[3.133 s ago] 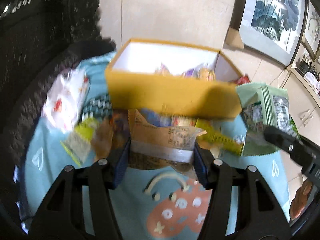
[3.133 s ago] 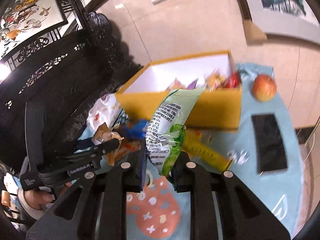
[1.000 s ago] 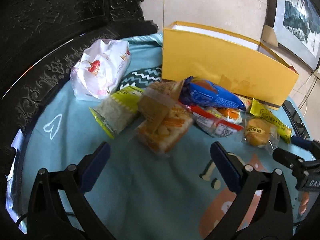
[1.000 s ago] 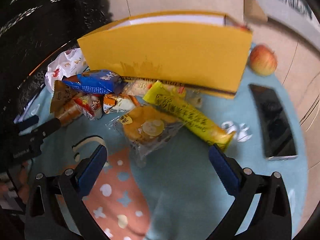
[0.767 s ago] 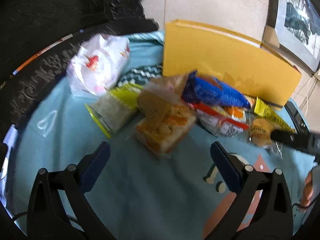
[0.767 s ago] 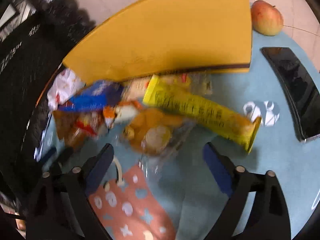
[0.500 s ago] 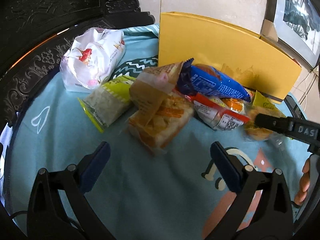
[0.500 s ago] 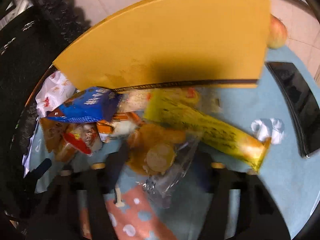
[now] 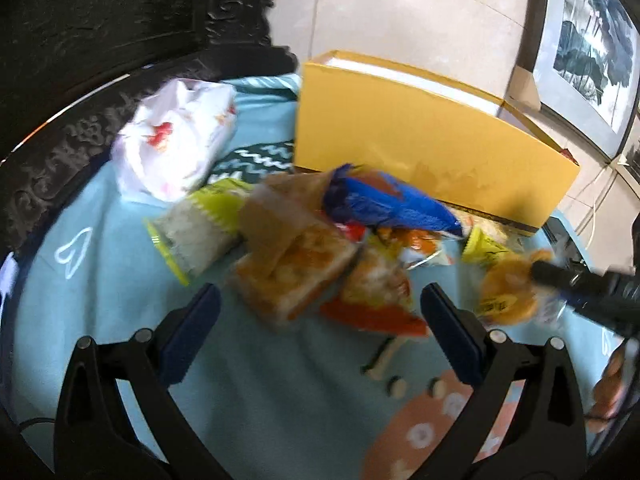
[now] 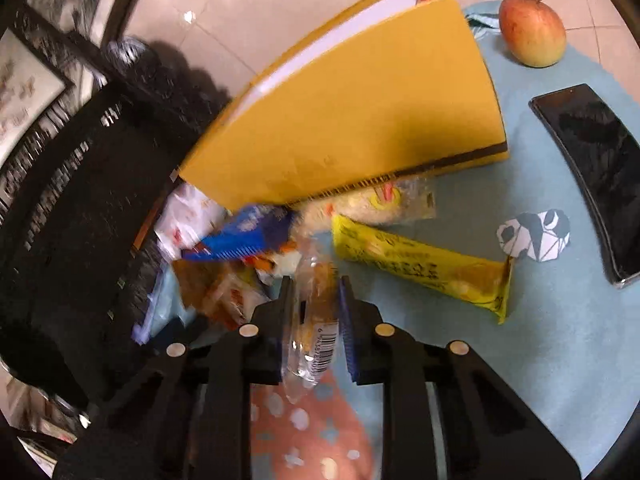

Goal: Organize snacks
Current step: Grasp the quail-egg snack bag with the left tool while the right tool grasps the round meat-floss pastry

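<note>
A pile of snack packets lies on the light blue cloth in front of the yellow box (image 9: 420,152) (image 10: 352,120). My right gripper (image 10: 315,286) has its jaws closing on a clear-wrapped orange bun packet (image 10: 314,320), which stands edge-on between the pads. In the left wrist view that bun packet (image 9: 508,292) shows at the right with the right gripper (image 9: 560,276) on it. My left gripper (image 9: 320,300) hangs wide open over an orange cracker pack (image 9: 292,264) and holds nothing. A blue packet (image 9: 392,204) (image 10: 240,236) lies on top of the pile.
A long yellow bar (image 10: 420,264) lies right of the pile. An apple (image 10: 532,32) and a black phone (image 10: 596,168) sit at the far right. A white plastic bag (image 9: 176,144) and a green-edged packet (image 9: 196,228) lie at the left. Dark carved furniture borders the table.
The right gripper went from wide open to closed around the bun packet and rolled, turning the packet on edge. The left gripper stayed open and barely moved.
</note>
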